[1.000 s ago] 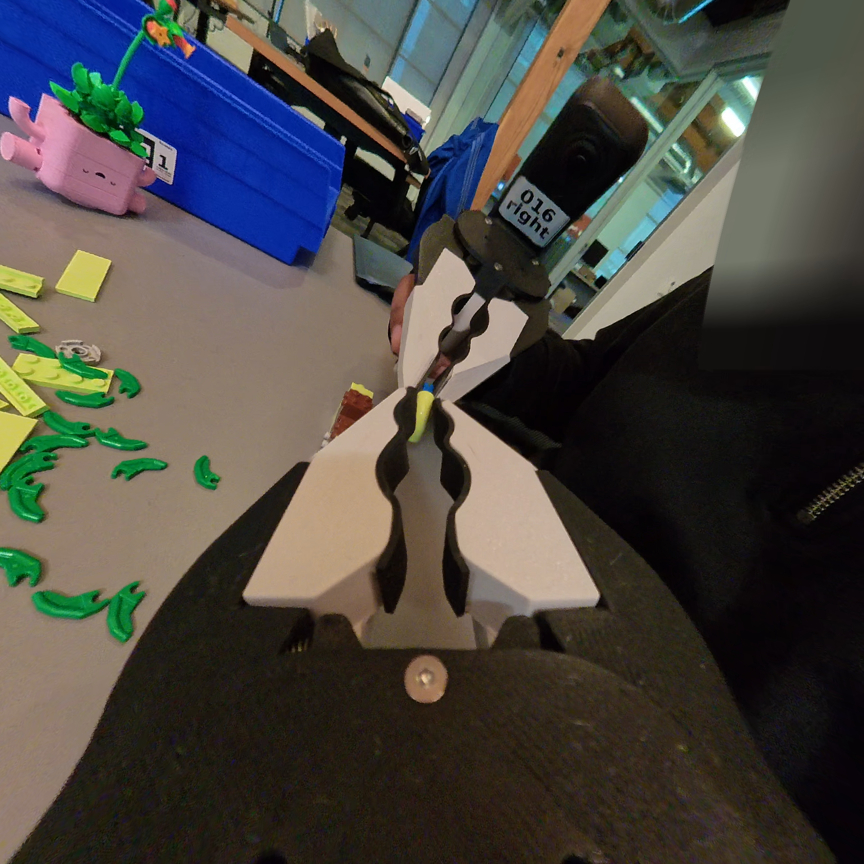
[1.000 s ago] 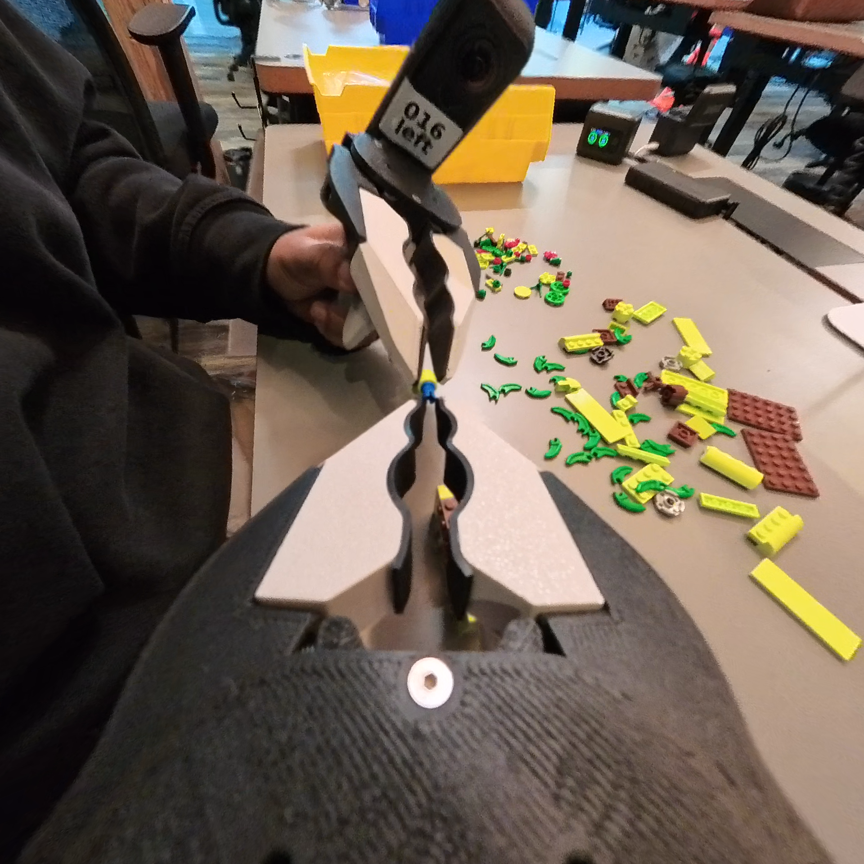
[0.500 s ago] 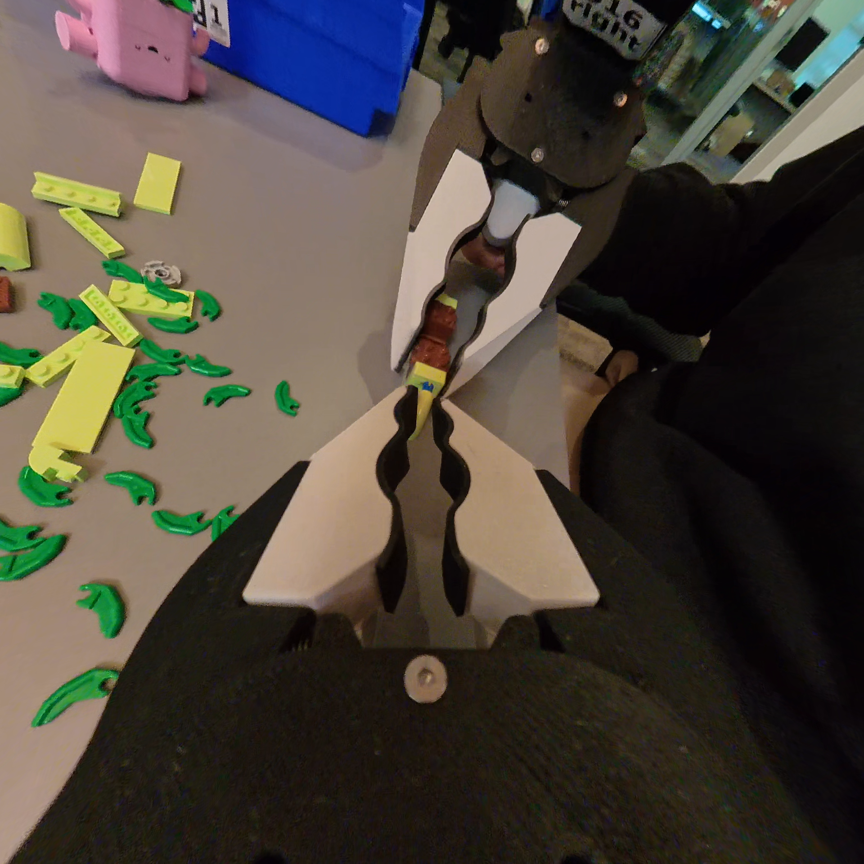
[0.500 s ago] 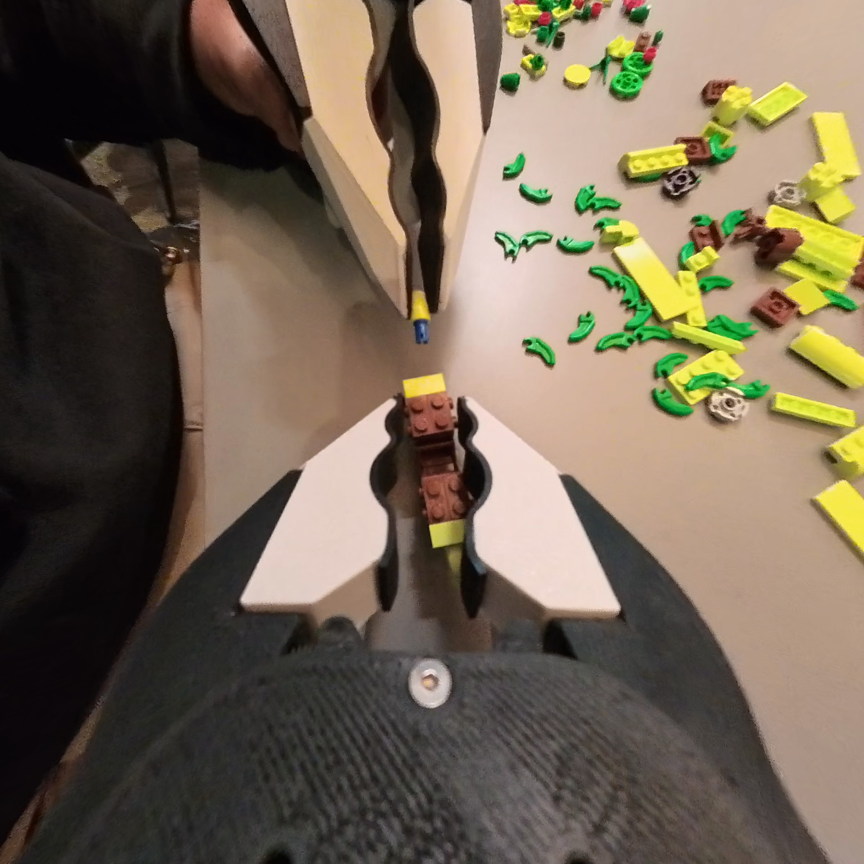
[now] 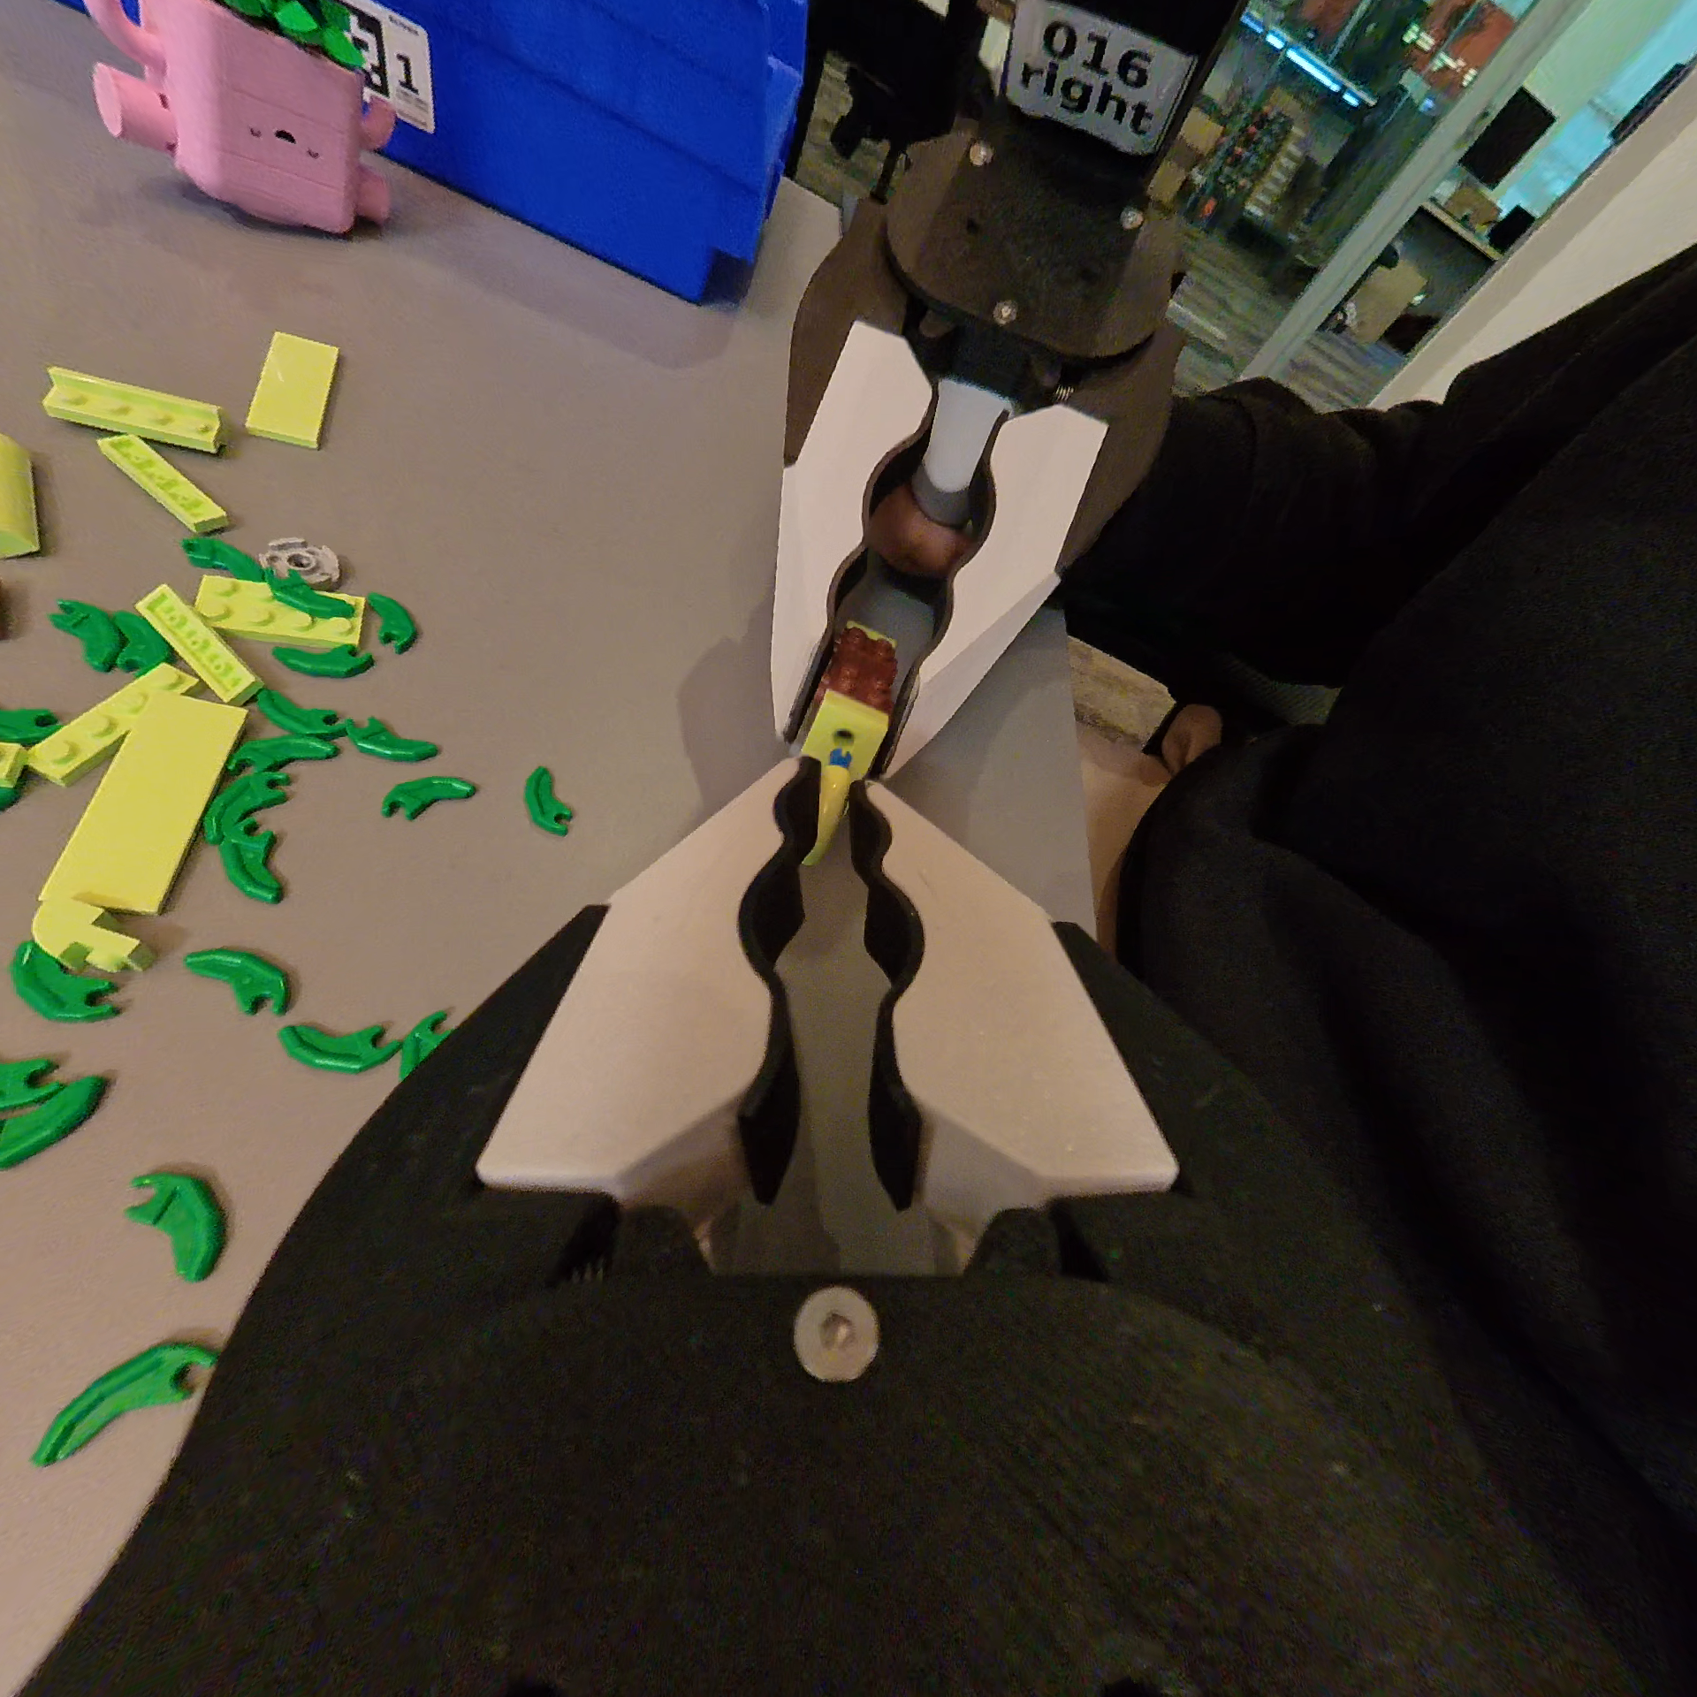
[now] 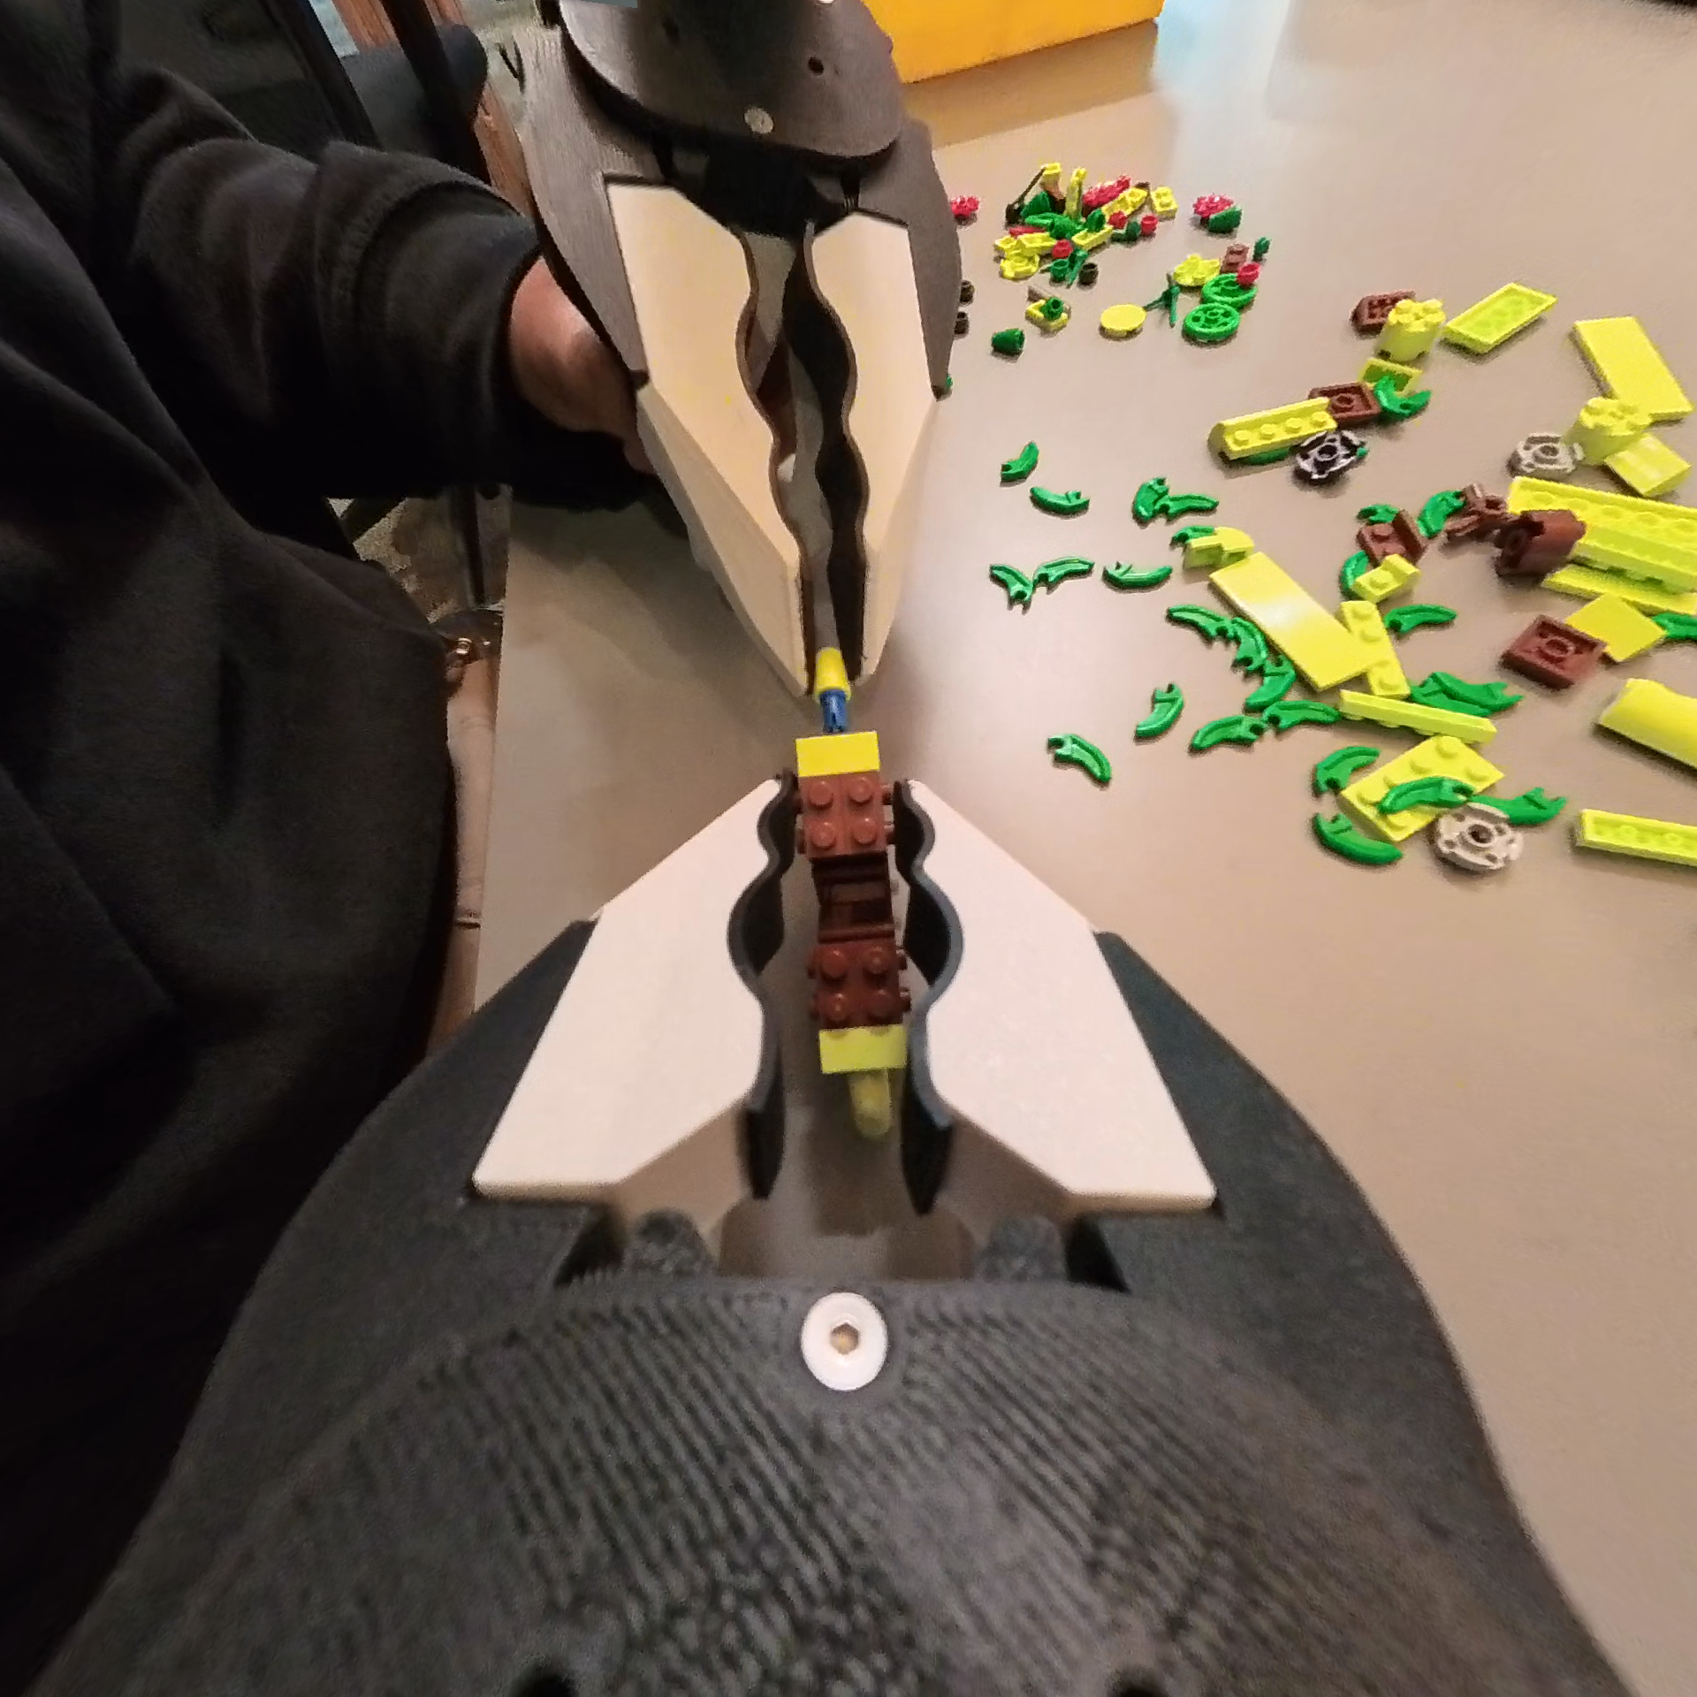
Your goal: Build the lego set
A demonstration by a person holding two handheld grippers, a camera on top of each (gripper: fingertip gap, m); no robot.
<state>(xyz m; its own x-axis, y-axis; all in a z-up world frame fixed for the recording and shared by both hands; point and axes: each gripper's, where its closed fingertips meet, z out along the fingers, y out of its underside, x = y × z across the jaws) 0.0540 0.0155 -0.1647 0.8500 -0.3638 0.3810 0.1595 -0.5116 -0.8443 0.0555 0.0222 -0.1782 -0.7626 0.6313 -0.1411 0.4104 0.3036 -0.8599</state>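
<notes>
My right gripper (image 6: 842, 790) is shut on a brown brick assembly (image 6: 849, 826) with a lime block (image 6: 836, 755) at its far end. My left gripper (image 5: 826, 785) is shut on a small lime piece (image 5: 826, 817) with a blue pin at its tip. The two grippers face each other tip to tip above the table's near edge. The blue pin (image 6: 831, 716) meets the lime block's face. The right gripper (image 5: 845, 744) and its assembly (image 5: 859, 666) show in the left wrist view. The left gripper (image 6: 831, 678) shows in the right wrist view.
Loose green leaf pieces (image 6: 1079, 758), lime plates (image 6: 1286, 620) and brown pieces lie spread over the grey table (image 6: 1102, 1010). A pink pot model (image 5: 266, 156) and a blue bin (image 5: 588, 119) stand at the back. A yellow bin (image 6: 1010, 28) stands far off. Black sleeves flank both grippers. The tips of both grippers are at nearly the same place.
Both grippers have tilted down towards the table. The gap between the blue pin and the lime block has closed, and the pin now meets the block.
</notes>
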